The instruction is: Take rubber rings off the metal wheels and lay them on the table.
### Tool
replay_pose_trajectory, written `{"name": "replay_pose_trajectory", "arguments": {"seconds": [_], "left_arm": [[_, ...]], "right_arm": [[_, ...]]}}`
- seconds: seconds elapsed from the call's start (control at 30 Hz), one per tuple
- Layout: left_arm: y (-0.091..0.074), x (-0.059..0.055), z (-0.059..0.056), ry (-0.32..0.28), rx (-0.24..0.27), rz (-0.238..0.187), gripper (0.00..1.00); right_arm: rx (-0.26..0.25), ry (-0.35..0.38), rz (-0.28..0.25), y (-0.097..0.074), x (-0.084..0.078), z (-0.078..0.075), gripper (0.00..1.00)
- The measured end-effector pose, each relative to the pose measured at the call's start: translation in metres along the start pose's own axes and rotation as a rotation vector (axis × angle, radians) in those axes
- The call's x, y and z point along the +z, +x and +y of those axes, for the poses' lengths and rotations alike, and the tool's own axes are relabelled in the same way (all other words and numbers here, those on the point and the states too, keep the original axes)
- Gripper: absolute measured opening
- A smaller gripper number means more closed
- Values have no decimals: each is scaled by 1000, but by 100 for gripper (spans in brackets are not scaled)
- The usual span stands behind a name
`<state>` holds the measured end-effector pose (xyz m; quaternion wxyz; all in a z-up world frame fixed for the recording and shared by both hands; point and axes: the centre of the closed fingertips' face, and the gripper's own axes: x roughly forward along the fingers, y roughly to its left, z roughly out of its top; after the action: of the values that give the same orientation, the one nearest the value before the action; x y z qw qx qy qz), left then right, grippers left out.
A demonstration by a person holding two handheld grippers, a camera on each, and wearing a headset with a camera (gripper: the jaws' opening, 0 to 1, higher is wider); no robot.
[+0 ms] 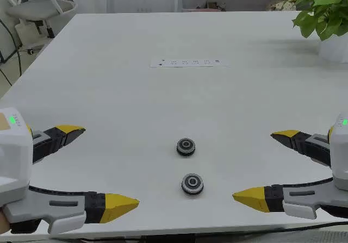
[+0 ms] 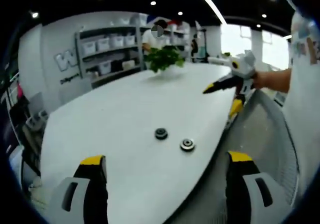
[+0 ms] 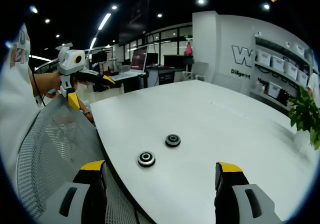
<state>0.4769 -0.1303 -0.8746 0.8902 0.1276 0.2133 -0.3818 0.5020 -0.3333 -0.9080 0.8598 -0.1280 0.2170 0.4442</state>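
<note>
Two small metal wheels with black rubber rings lie flat on the white table (image 1: 136, 101). The far wheel (image 1: 185, 146) (image 2: 161, 133) (image 3: 173, 140) is near the middle; the near wheel (image 1: 192, 183) (image 2: 187, 144) (image 3: 146, 158) lies close to the front edge. My left gripper (image 1: 109, 166) (image 2: 166, 159) hovers open at the left of them, with nothing between its yellow-tipped jaws. On the other side my right gripper (image 1: 254, 166) (image 3: 160, 166) is open and holds nothing. Both wheels sit between the two grippers, touched by neither.
A white strip with sockets (image 1: 189, 63) lies farther back on the table. A potted plant (image 1: 322, 12) stands at the back right corner. An office chair (image 1: 41, 4) is beyond the back left corner. A grey mesh chair back (image 3: 55, 144) is by the front edge.
</note>
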Motion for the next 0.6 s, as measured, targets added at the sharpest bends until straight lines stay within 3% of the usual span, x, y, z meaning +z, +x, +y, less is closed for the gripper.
{"name": "replay_pose_trajectory", "arguments": {"seconds": [0.6], "left_arm": [[-6,-4,2,-15,14,6,100]], "right_arm": [[-1,-5,-14,-1,2,2,87]]}}
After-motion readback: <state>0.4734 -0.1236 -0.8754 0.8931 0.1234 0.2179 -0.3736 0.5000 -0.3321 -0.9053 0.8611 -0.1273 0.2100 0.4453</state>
